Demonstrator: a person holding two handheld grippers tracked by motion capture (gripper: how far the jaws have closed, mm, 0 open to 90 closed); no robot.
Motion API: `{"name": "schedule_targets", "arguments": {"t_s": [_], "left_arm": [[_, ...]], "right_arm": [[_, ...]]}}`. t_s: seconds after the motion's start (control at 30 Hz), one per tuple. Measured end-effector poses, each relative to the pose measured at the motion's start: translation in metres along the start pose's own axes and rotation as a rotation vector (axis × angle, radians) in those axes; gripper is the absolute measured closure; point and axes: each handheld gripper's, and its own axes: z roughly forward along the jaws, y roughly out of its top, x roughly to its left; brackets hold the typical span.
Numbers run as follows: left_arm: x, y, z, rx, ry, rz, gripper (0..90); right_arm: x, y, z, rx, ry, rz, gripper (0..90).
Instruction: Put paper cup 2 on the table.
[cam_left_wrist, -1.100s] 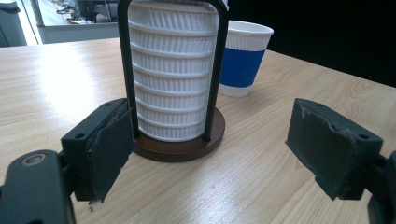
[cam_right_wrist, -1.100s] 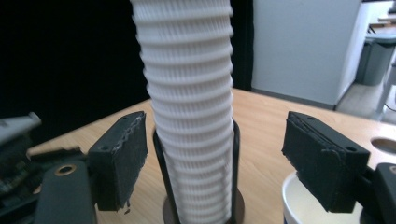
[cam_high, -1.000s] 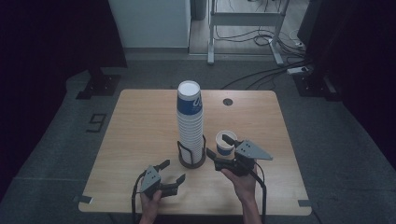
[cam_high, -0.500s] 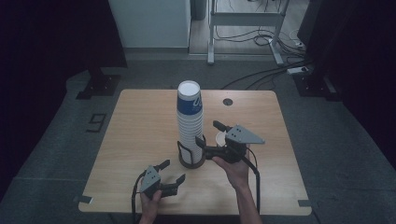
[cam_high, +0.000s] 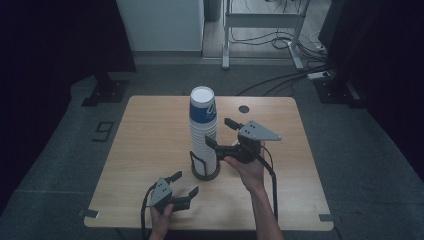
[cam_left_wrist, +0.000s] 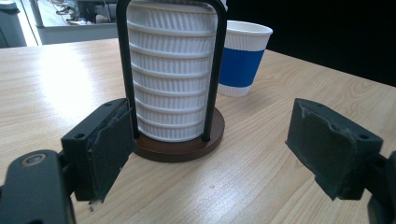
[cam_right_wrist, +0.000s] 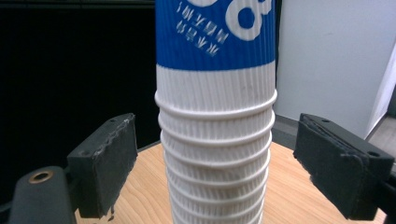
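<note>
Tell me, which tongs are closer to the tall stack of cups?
Right. The right tongs hang open around the stack of cups, partway up. The left tongs sit open, low near the table's front edge, short of the stack's holder.

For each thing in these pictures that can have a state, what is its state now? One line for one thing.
stack of cups: upside down, nested, standing upright in the holder.
cup holder: upright on the table, loaded.
single cup: upright behind the holder, standing free.
left gripper: open, empty, low by the holder.
right gripper: open, jaws just widened, either side of the stack, not touching.
</note>
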Motion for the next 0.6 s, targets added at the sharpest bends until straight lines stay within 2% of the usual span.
{"name": "schedule_targets", "arguments": {"t_s": [0.33, 0.5, 0.6], "left_arm": [[0.0, 0.0, 0.001, 0.009, -0.004, 0.011, 14.2], [0.0, 0.0, 0.0, 0.008, -0.006, 0.006, 14.2], [0.0, 0.0, 0.001, 0.011, -0.006, 0.003, 14.2]], "right_arm": [[-0.004, 0.015, 0.013, -0.001, 0.032, 0.0, 12.9], [-0.006, 0.024, 0.022, 0.03, 0.013, -0.011, 12.6], [-0.005, 0.028, 0.025, 0.026, 0.021, -0.018, 12.7]]}}
